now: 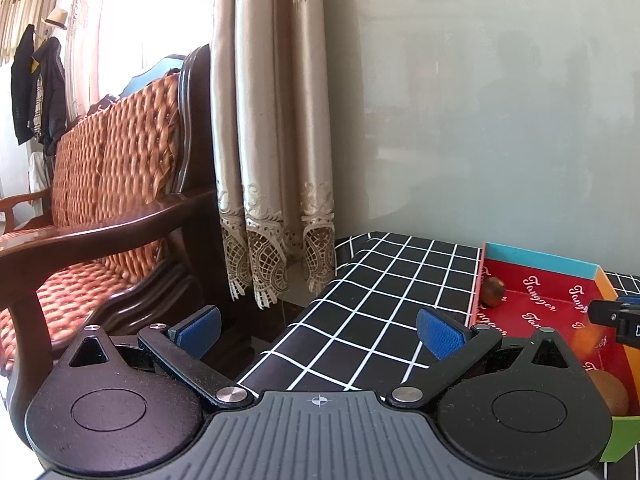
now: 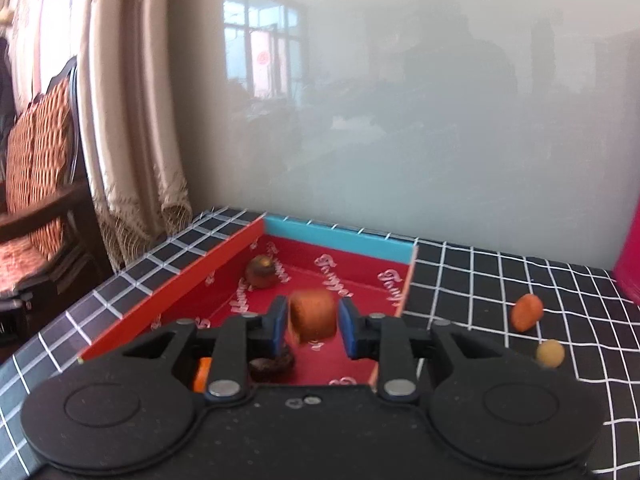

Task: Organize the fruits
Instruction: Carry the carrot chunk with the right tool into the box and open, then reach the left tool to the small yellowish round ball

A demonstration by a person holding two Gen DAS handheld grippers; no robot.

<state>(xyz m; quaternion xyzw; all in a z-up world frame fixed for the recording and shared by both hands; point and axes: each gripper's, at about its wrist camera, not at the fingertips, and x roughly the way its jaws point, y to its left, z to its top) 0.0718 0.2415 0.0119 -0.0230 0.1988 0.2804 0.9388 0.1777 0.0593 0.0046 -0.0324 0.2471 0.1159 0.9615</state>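
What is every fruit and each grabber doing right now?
Left gripper: open, holding nothing.
Right gripper: over the red tray, orange fruit between its pads; blurred, grip unclear.
Brown fruit: resting in the tray's far corner.
Small orange fruit: lying on the checkered cloth, outside the tray.
Yellow fruit: on the cloth too.

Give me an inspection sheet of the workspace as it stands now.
Surface: black grid tablecloth.
Job's things: red box holding a brown fruit and a dark fruit; orange fruit and yellow fruit lying outside on the cloth.
Clutter: nothing seen.
Grippers: right gripper over the box, an orange fruit between its pads, contact blurred; left gripper open, empty.
Cables: nothing seen.
Surroundings: curtain, wooden sofa, glossy wall panel.
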